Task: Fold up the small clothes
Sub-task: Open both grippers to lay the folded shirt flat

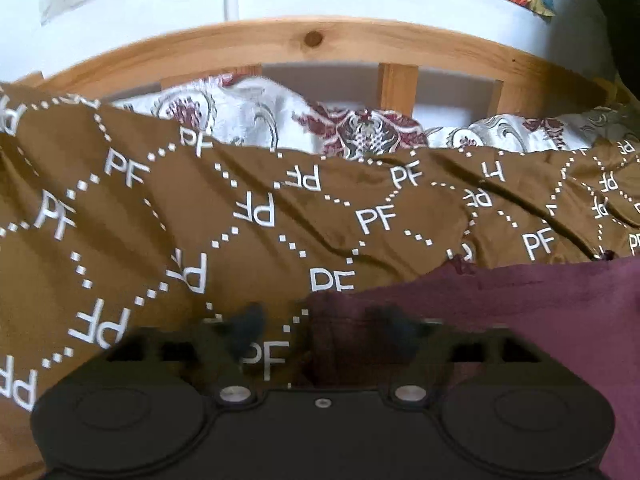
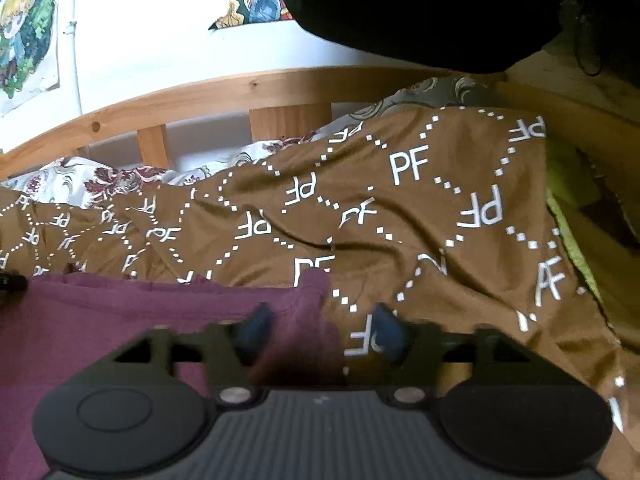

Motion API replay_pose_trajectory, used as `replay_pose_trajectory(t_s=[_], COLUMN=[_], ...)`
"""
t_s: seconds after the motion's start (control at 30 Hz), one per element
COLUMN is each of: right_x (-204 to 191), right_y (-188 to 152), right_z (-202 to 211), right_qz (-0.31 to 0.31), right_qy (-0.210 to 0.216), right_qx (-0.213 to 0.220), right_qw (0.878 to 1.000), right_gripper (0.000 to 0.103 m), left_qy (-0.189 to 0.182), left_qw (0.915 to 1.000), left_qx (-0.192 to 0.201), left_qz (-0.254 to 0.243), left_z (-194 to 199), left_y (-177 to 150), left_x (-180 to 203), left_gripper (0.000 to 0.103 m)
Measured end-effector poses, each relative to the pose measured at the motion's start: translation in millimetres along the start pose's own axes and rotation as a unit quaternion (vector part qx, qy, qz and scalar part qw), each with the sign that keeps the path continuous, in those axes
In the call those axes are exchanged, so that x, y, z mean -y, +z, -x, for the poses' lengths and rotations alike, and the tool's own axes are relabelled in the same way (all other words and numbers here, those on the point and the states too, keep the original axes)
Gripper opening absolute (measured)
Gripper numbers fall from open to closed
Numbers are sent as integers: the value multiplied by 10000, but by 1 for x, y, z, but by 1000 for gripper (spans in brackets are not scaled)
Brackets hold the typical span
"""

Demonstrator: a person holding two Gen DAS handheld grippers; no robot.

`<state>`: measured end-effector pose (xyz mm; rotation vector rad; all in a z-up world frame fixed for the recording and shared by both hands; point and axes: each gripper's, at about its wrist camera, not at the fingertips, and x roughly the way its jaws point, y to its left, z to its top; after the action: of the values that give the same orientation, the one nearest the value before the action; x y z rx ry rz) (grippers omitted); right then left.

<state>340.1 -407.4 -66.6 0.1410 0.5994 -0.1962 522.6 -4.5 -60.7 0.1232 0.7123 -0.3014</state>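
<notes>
On the bedspread [image 1: 248, 208], lining up both open grippers [image 1: 322, 322] [image 2: 324, 328] at the shirt [image 2: 120, 312] corners; next, pinching toward 12 o'clock.

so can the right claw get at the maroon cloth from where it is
Probably yes. The right claw stands open right over the edge of the maroon cloth, which lies on the brown PF bedspread. One fingertip is over the cloth, the other over the bedspread, and nothing sits between them.
</notes>
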Motion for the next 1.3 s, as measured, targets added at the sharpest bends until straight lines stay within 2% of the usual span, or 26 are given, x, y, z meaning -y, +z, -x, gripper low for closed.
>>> replay_pose_trajectory(t_s=[0.03, 0.07, 0.13, 0.2, 0.3, 0.37, 0.43, 0.5, 0.53, 0.7, 0.83, 0.97, 1.17, 1.3], right_x=[0, -1, -3, -9, -19, -27, -32, -31, -31, -20, -11, -16, -31, -42], right_y=[-2, -6, -14, -25, -45, -59, -69, -72, -73, -74, -73, -83, -105, -112], right_z=[6, 13, 24, 35, 43, 45, 46, 51, 53, 61, 88, 124, 166, 184], right_qz=[33, 116, 292, 538, 1006, 1407, 1696, 1686, 1618, 1263, 759, 314, -323, -329], right_qy=[14, 10, -52, -135, -350, -667, -1102, -1294, -1398, -1841, -1618, -1360, -1041, -796], right_qx=[16, 17, 17, -52, -195, -307, -324, -247, -232, -243, -31, 243, 414, 454], right_qw=[10000, 9999, 9996, 9984, 9941, 9873, 9788, 9768, 9766, 9745, 9839, 9899, 9932, 9952], right_gripper=[83, 86, 96, 101, 102, 102, 102, 102, 102, 102, 102, 102, 103, 103], left_qy=[39, 82, 199, 235, 216, 292, 585, 946, 1012, 808, 932, 996, 1035, 913], left_qw=[9999, 9998, 9992, 9985, 9975, 9968, 9945, 9903, 9902, 9953, 9930, 9923, 9925, 9940], left_qx=[71, 112, 126, 100, 14, -54, -229, -396, -400, -531, -649, -522, -455, -370], left_qz=[-66, -142, -322, -480, -670, -745, -843, -936, -874, -13, 333, 529, 475, 477], left_z=[6, 11, 22, 34, 50, 56, 55, 50, 51, 61, 75, 101, 140, 162], left_y=[-2, -4, -9, -19, -39, -54, -70, -81, -84, -80, -76, -76, -81, -86], left_x=[2, 5, 10, 14, 20, 24, 26, 26, 22, -3, -14, -19, -13, -6], left_gripper=[89, 95, 102, 102, 102, 102, 102, 102, 102, 102, 102, 102, 102, 102])
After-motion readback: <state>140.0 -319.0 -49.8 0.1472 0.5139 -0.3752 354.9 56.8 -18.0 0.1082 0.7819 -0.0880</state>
